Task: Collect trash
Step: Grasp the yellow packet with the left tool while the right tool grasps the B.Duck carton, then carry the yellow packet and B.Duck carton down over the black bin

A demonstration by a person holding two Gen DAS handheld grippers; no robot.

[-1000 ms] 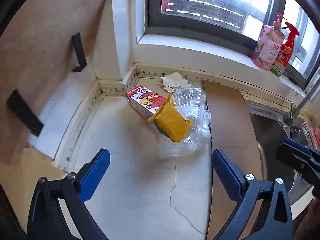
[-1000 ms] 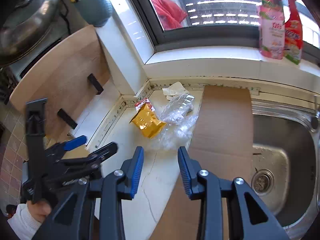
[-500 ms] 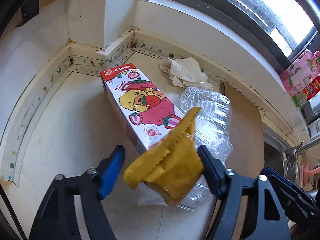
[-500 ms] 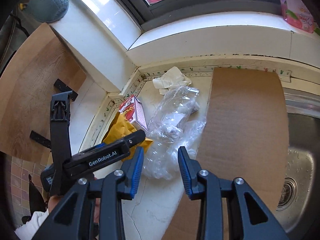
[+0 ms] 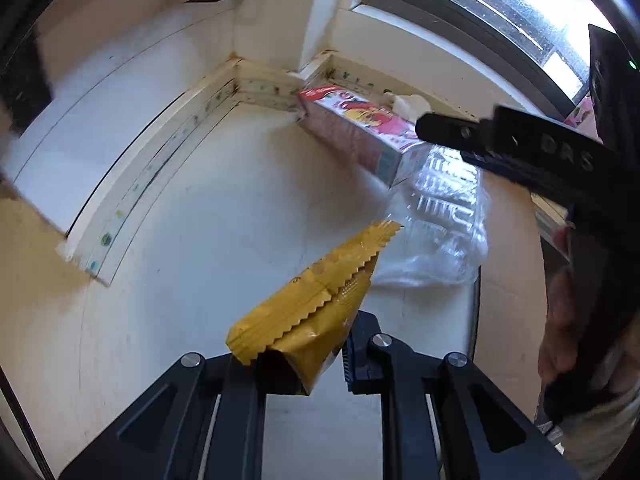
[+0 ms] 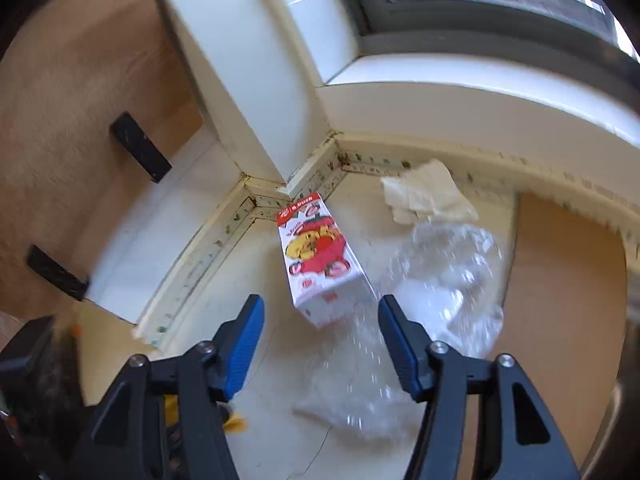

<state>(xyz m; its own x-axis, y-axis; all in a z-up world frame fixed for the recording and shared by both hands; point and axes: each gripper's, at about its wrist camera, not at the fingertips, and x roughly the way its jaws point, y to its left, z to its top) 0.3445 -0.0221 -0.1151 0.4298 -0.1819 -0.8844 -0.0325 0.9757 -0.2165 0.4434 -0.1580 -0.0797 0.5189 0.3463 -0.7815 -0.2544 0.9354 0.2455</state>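
My left gripper [image 5: 304,356] is shut on a yellow snack wrapper [image 5: 316,300], which sticks up from between the pads above the white counter. A strawberry-print carton [image 5: 352,128] lies near the corner, with crumpled clear plastic packaging [image 5: 444,216] beside it. In the right wrist view my right gripper [image 6: 320,336] hangs just in front of the same carton [image 6: 316,260]; its jaws are opening, with nothing pressed between the blue pads. Clear plastic [image 6: 440,280] spreads to the carton's right. A crumpled tissue [image 6: 428,192] lies by the back wall.
A brown cardboard sheet [image 6: 560,280] covers the counter on the right. The white counter [image 5: 208,240] ends at walls at the back and left. The right gripper's black body [image 5: 540,160] and a hand [image 5: 560,320] cross the left wrist view's right side.
The left gripper came down and closed on the yellow wrapper, lifting it off the plastic. The right gripper moved in toward the carton and its jaws spread wider.
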